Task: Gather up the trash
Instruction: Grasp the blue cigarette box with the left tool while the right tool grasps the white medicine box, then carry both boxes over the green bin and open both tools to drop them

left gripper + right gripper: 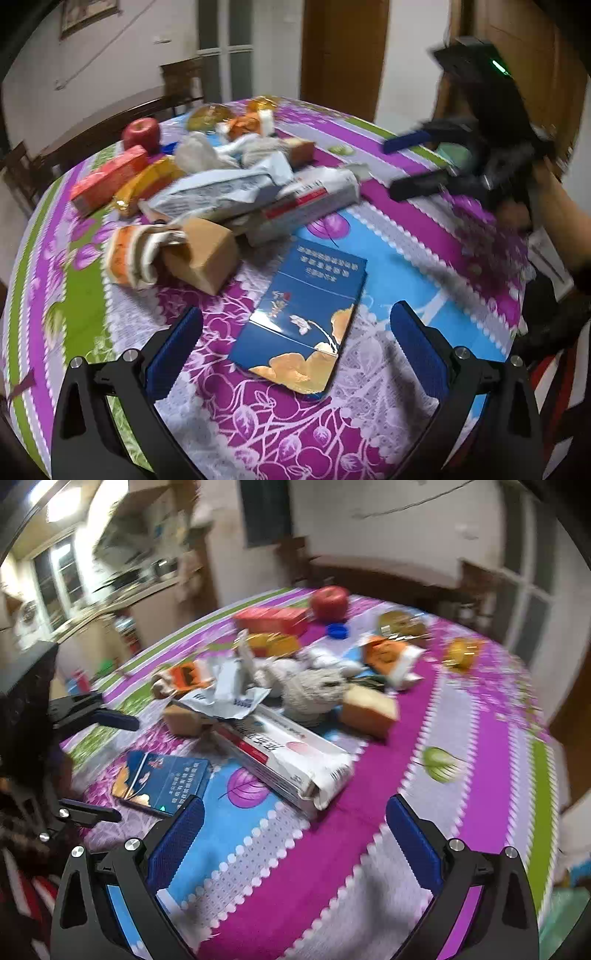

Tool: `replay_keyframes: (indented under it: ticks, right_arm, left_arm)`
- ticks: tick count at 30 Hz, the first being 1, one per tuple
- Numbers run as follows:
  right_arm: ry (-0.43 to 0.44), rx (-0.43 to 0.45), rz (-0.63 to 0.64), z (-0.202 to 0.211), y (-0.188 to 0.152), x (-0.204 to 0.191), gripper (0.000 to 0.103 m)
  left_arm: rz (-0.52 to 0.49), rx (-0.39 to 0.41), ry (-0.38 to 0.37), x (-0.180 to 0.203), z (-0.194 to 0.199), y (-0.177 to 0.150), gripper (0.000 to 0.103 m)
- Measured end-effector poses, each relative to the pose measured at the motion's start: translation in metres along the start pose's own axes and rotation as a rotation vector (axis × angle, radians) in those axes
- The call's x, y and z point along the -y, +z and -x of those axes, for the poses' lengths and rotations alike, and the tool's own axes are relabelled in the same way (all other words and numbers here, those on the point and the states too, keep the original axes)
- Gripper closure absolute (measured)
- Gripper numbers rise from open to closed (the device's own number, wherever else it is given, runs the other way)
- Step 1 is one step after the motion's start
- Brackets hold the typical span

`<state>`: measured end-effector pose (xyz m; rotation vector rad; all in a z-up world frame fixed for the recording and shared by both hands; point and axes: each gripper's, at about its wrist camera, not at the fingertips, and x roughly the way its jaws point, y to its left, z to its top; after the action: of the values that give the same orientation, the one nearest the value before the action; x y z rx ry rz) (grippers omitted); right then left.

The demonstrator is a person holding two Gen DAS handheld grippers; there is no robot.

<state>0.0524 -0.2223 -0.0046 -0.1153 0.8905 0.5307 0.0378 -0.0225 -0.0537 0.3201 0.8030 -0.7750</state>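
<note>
A pile of trash lies on the purple flowered tablecloth (pixel 258 435): a flat blue box (pixel 301 317), a long white carton (pixel 310 206), crumpled wrappers (pixel 221 192), a brown cardboard box (pixel 203 254) and orange packets (pixel 127 258). My left gripper (pixel 295 325) is open, its fingers on either side of the blue box's near end, above it. My right gripper (pixel 295 812) is open and empty over the cloth, just short of the white carton (pixel 291 757). The blue box (pixel 166 782) lies to its left. Each gripper shows in the other's view, the right one (pixel 410 162) and the left one (pixel 110 764).
A red apple (pixel 141 133), a red box (pixel 107 177), a yellow packet (pixel 147 184), a blue bottle cap (pixel 337 630) and gold-wrapped items (pixel 400 626) sit at the far side. Dark wooden chairs (pixel 110 122) ring the round table. The table edge (pixel 550 812) is at right.
</note>
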Motion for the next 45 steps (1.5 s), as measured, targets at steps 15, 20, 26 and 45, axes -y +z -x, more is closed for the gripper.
replay_keyframes:
  ticks: [15,20,26,45]
  right_arm:
    - [0.199,-0.223,0.307,-0.06,0.046,-0.003,0.005]
    - [0.207,-0.268,0.366,-0.084,0.06,-0.005,0.005]
    - [0.196,-0.283,0.464,-0.098,0.062,-0.02,0.022]
    - [-0.03,-0.118,0.195,0.005,-0.033,-0.026,0.052]
  left_arm:
    - [-0.102,-0.08,-0.112,0.012,-0.023,0.018,0.005]
    - [-0.095,-0.107,-0.13,0.009,-0.036,0.022,0.009]
    - [-0.089,-0.103,-0.105,0.008,-0.036,0.024,0.023]
    - [-0.012,-0.055,-0.067,0.032,0.005,0.011,0.048]
